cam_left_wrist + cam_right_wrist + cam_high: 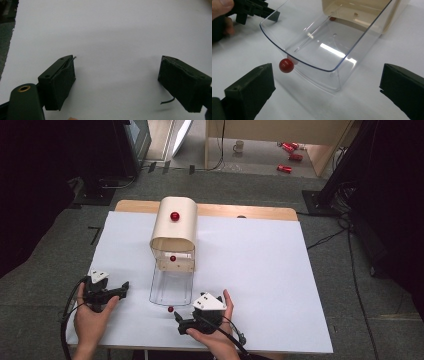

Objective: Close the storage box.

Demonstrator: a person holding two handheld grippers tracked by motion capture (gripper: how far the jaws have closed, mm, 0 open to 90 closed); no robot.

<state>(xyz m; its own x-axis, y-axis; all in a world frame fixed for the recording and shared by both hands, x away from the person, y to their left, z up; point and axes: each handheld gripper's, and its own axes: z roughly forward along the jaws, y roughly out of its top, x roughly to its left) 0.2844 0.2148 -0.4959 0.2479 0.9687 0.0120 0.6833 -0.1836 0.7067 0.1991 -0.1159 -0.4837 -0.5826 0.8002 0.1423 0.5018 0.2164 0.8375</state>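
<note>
High view shows your drawer [171, 287] pulled out of the box [173, 234], both grippers [118, 291] [181, 322] gaping empty near its knob [170, 309]; what's left is unclear.

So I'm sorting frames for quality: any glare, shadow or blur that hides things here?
High view: soft and low in detail, room edges very dark, white table evenly lit. Left gripper view: faint shadows under the open left hand-held gripper, nothing hidden. Right gripper view: bright glare streaks on the clear drawer; red knob still sharp.
</note>
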